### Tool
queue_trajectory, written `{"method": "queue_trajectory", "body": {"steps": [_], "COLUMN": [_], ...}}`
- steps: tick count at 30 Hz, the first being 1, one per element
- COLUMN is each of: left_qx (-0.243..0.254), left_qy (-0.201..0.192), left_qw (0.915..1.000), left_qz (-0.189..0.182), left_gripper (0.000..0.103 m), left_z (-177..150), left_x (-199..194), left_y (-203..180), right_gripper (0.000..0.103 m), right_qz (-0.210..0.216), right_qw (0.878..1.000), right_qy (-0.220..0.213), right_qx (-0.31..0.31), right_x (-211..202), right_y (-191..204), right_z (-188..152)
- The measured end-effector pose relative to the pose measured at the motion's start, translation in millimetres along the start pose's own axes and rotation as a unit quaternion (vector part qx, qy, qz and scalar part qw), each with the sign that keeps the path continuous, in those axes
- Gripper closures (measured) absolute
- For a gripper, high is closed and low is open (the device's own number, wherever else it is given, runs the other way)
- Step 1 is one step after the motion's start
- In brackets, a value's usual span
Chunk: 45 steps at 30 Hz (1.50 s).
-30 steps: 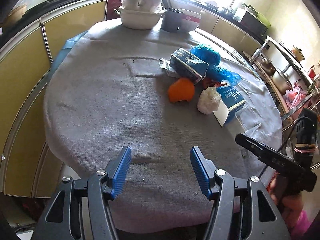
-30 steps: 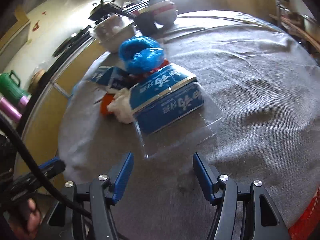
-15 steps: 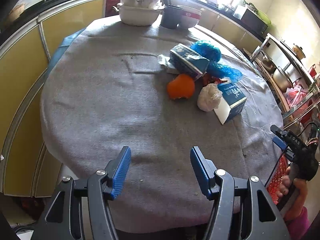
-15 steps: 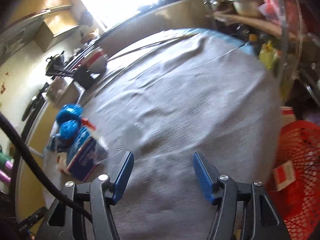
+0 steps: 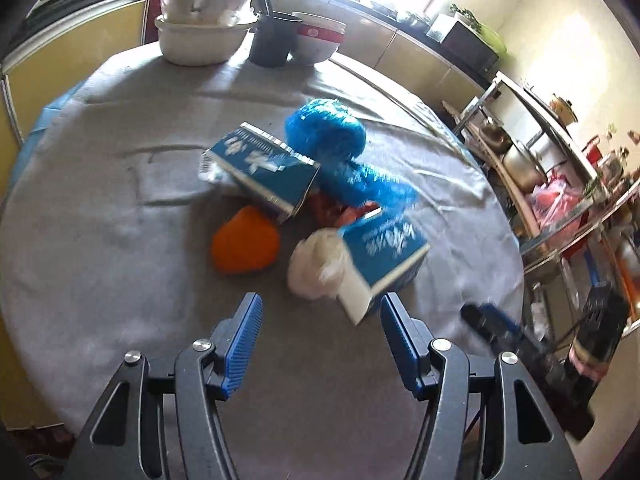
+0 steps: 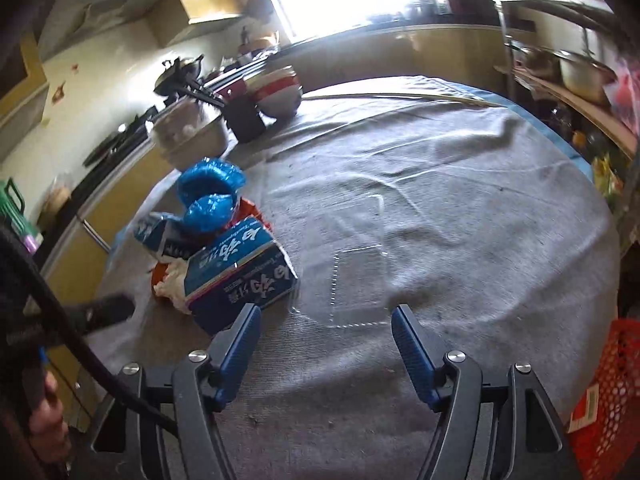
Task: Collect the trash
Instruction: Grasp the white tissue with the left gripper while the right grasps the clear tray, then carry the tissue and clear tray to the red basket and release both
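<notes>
Round table under a grey cloth (image 5: 120, 280), litter heaped near its middle. Left gripper (image 5: 320, 344): jaws apart, empty, low over the cloth just short of the heap. Nearest blue carton (image 5: 384, 252) lies on its side, long axis running from its white end by the left gripper up and right; a crumpled white bag (image 5: 316, 264) touches it. Beyond: orange peel (image 5: 244, 244), second blue carton (image 5: 264, 168), blue plastic bags (image 5: 328, 132). Right gripper (image 6: 324, 344): jaws apart, empty, facing a clear plastic lid (image 6: 360, 280) flat on the cloth beside the carton (image 6: 240, 276). Red mesh basket (image 6: 612, 392) at right edge.
</notes>
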<state>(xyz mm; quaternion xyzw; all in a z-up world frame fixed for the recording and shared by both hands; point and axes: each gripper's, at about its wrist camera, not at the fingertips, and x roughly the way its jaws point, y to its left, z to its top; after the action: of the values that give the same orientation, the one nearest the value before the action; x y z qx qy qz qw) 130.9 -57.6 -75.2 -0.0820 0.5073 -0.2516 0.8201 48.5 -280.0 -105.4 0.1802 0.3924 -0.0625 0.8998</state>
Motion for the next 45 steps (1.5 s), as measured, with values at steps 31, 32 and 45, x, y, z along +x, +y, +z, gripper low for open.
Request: {"method": "queue_trajectory", "body": {"steps": [31,32,45], "left_qx": [-0.036,-0.035,0.070], "left_qy": [-0.001,-0.005,-0.046], "left_qw": [0.9993,0.9994,0.9921], "left_qz": [0.008,0.009,0.093], "left_gripper": [0.085,0.085,0.085], "left_z": [-24.3,-27.2,-37.9], "left_x": [-15.1,-20.1,-52.0], "left_y": [25.5,24.3,-38.2], "right_gripper": [0.045,0.045,0.045], "right_qz": [0.003,0.005,0.036], "right_qw": [0.999,0.999,0.996], "right_qy": [-0.031,-0.033,-0.065], "right_qx": [-0.017,-0.019,-0.044], "right_x": [-9.1,-12.4,-54.9], "right_y": [-0.4,0.2,8.4], "right_z": [-2.5,-4.4,-19.6]}}
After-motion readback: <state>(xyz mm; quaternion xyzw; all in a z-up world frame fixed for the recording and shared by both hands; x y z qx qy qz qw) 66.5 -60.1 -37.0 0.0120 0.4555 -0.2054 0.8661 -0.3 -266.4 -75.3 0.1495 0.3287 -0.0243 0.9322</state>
